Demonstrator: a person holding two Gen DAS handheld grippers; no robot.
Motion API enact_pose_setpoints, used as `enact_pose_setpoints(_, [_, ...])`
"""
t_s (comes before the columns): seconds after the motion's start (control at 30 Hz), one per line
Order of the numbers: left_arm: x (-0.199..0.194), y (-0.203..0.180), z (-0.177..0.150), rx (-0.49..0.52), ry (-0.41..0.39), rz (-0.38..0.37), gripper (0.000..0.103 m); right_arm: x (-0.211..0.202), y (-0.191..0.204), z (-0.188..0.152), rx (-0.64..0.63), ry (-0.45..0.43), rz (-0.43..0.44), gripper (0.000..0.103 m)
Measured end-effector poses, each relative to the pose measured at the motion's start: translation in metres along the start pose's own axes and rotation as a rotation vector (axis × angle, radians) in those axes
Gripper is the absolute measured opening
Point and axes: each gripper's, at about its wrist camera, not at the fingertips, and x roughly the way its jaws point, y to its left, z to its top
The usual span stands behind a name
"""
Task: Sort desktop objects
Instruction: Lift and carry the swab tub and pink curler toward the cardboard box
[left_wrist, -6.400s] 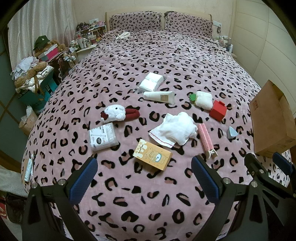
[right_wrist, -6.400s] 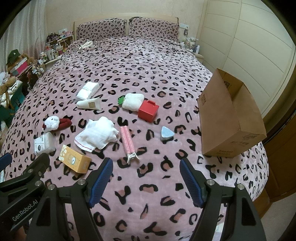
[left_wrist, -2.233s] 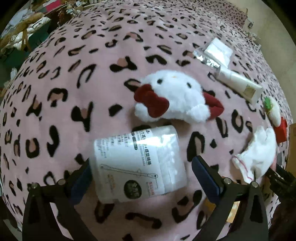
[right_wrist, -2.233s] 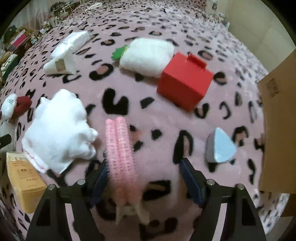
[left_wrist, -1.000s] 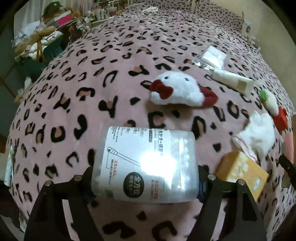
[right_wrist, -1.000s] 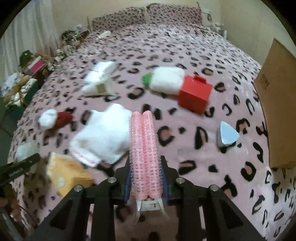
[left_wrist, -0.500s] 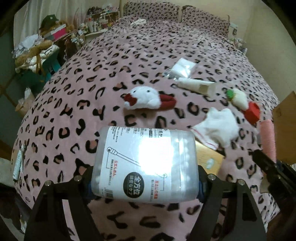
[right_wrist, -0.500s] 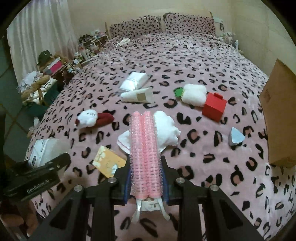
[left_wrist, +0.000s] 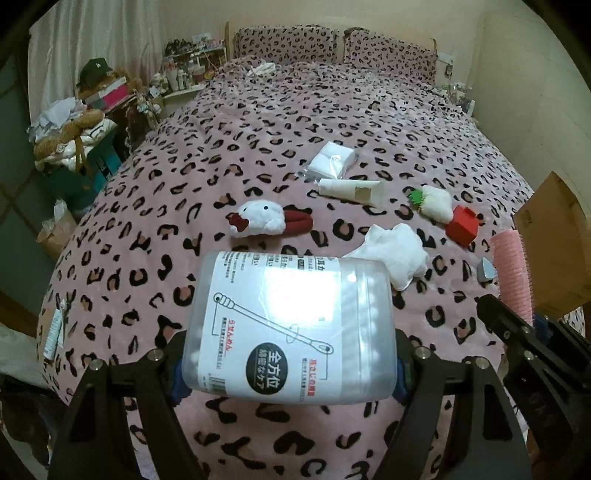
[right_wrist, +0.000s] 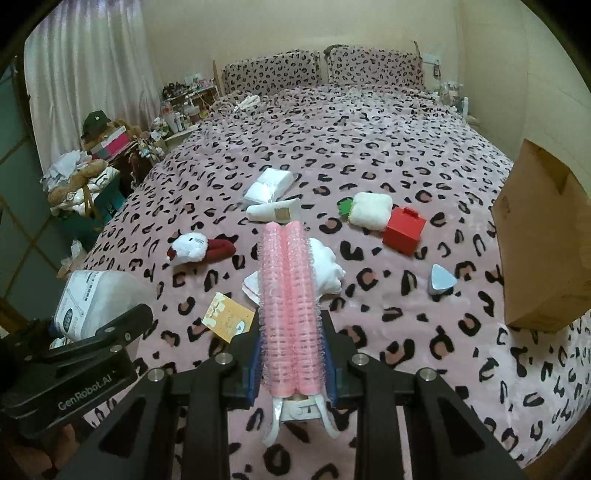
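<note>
Pink hair rollers (right_wrist: 290, 306) sit clamped in our right hand-held gripper (right_wrist: 291, 369), the cotton-swab box (left_wrist: 290, 328) in our left hand-held gripper (left_wrist: 290, 363); both above the bed (left_wrist: 258, 122). Cardboard box (right_wrist: 546, 251) not yet reached; seven things remain.

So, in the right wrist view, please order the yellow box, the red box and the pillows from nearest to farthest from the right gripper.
1. Yellow box: just left of the right gripper.
2. Red box: farther up, right of centre.
3. Pillows: at the bed's far end.
</note>
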Motion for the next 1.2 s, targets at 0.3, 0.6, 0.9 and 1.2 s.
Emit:
enact_pose_setpoints(0.3, [-0.016,-0.007,-0.005,0.008,-0.012,-0.01,0.08,-0.014,-0.005,-0.008,0.007,-0.007,-0.014,0.027])
enact_pose_setpoints(0.6, [-0.016,-0.024,-0.007,0.023,-0.002,-0.041,0.08,-0.023,-0.024,-0.014,0.03,-0.006,-0.041,0.027])
enact_pose_setpoints(0.9, [-0.017,-0.056,-0.003,0.081,0.001,-0.073,0.08,-0.037,-0.049,-0.015,0.071,-0.021,-0.078,0.027])
enact_pose_setpoints(1.2, [-0.017,-0.092,-0.001,0.14,0.01,-0.104,0.08,-0.05,-0.081,-0.018,0.118,-0.025,-0.125,0.027])
